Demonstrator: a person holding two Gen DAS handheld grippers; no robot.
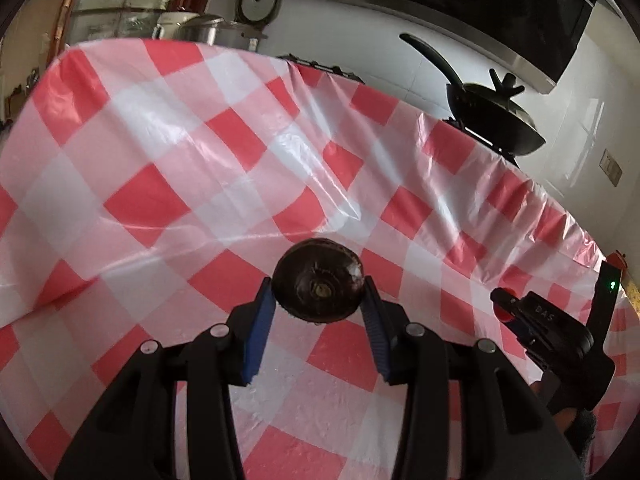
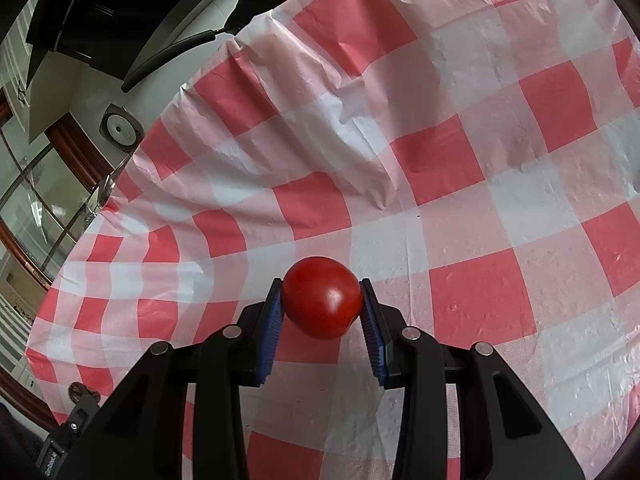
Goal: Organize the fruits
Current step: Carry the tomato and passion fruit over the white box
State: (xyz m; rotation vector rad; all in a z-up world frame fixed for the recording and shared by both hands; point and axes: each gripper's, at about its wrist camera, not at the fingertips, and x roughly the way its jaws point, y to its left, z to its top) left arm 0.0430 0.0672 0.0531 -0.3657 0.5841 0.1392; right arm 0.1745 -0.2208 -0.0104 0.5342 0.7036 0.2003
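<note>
Left gripper (image 1: pixel 319 294): jaws clamp a dark brown round fruit (image 1: pixel 318 280) at its widest girth, stem end toward the camera, clear above the red-checked plastic-covered table (image 1: pixel 160 160); firm, light. Right gripper (image 2: pixel 322 302): jaws hold a smooth red tomato (image 2: pixel 322 297); slippery, bruisable. In the left view it sits at four o'clock.

The dark round fruit (image 1: pixel 318 282) cannot be named for sure; its far side and the flanks under the blue pads (image 1: pixel 259 334) are hidden. The red tomato (image 2: pixel 323 297) likewise hides its far side, with its flanks covered by the blue pads (image 2: pixel 269 340). In the left wrist view the right gripper (image 1: pixel 505 307) shows only from the side, near the right edge, with just a sliver of red between its fingers. The black pan (image 1: pixel 492 116) beyond the far edge of the checked tablecloth (image 1: pixel 160 152) is a dark silhouette, and the metal pots (image 1: pixel 192 28) at far left are too small to tell apart.
</note>
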